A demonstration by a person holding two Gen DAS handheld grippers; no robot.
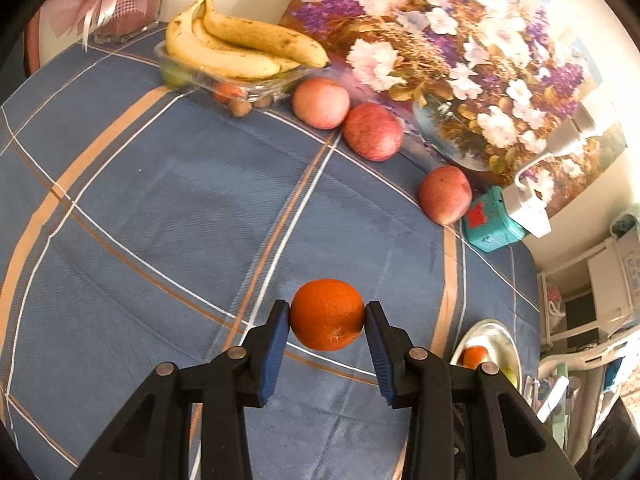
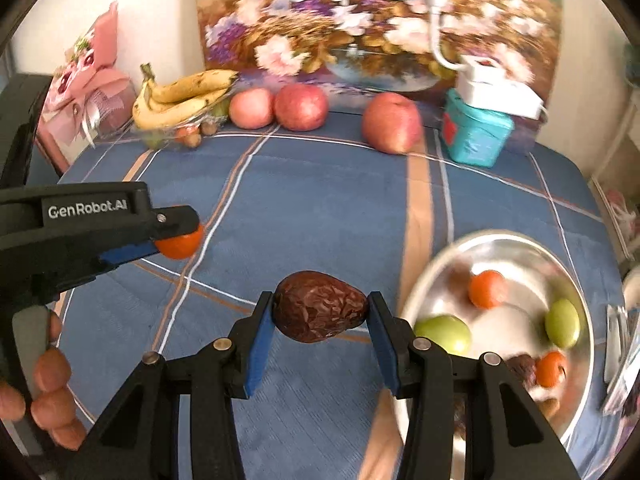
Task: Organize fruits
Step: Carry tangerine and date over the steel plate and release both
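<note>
The right gripper [image 2: 320, 312] holds a dried red date [image 2: 320, 307] between its blue pads, jaws narrowed onto the fruit's two ends, so the date's long axis runs left to right across the gap. The steel bowl [image 2: 440, 256] lies just to the right of these jaws and slightly nearer, making the right gripper the closer one; the coming move is judged to be a short shift right and a release over the rim. The bowl already holds small oranges, green fruits and another date. The left gripper [image 1: 326, 316] is clamped on a small orange [image 1: 327, 314], held above the blue plaid tablecloth [image 1: 160, 220] well left of the bowl, which in its own view appears only at the near right edge. Three red apples [image 2: 301, 106] and bananas [image 2: 182, 96] in a clear tray sit along the far edge.
</note>
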